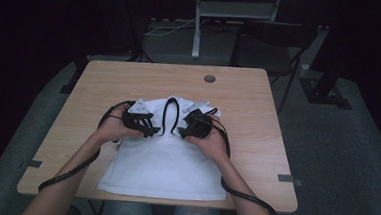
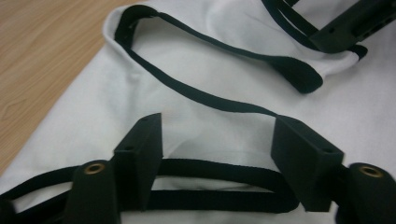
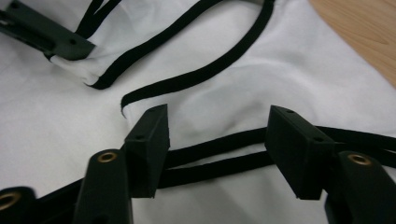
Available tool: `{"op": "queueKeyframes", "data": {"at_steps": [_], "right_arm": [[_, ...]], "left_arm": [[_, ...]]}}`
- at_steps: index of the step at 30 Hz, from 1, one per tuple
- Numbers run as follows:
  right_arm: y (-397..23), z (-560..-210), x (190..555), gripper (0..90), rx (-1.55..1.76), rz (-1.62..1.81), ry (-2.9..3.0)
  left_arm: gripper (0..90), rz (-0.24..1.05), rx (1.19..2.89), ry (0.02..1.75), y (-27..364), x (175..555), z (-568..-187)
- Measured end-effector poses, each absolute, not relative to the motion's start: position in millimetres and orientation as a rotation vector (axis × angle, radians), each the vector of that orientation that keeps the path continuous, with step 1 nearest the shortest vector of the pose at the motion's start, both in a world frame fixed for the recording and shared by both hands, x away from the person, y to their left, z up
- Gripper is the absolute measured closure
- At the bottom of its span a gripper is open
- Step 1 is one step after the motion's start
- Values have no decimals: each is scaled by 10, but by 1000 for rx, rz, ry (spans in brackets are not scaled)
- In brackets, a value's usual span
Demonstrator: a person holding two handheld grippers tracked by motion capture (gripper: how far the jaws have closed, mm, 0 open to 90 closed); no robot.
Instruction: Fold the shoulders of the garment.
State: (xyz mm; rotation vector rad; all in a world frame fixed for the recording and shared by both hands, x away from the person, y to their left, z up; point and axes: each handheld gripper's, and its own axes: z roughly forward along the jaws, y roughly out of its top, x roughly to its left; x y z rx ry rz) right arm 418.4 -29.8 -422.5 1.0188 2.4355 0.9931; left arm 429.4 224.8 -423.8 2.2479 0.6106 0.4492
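A white garment with black trim lies flat on the wooden table, at the near edge, in front of the person. Both hands rest on its far part, close to the neck opening.

The left gripper sits on the cloth at the left side of the neck. In the left gripper view its jaws stand wide apart, and the black trim runs over the white cloth between them. The pads do not press on it, so nothing is held.

The right gripper sits at the right side of the neck, near the other one but not touching it. In the right gripper view its jaws are also well apart. Two black bands pass between them on the cloth, and the pads are free of them.

The cables from both grippers go back along the forearms.
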Motion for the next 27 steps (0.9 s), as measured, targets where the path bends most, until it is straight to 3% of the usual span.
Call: {"op": "queueKeyframes", "data": {"at_steps": [18,27], "right_arm": [[-897,-4100,4062,236,1179,1051,2304],[-1242,-4090,3972,212,1264,1068,2225]], "left_arm": [[289,585,2057,707,2616,4107,-4130],[289,624,1980,756,2876,3974,-4119]]}}
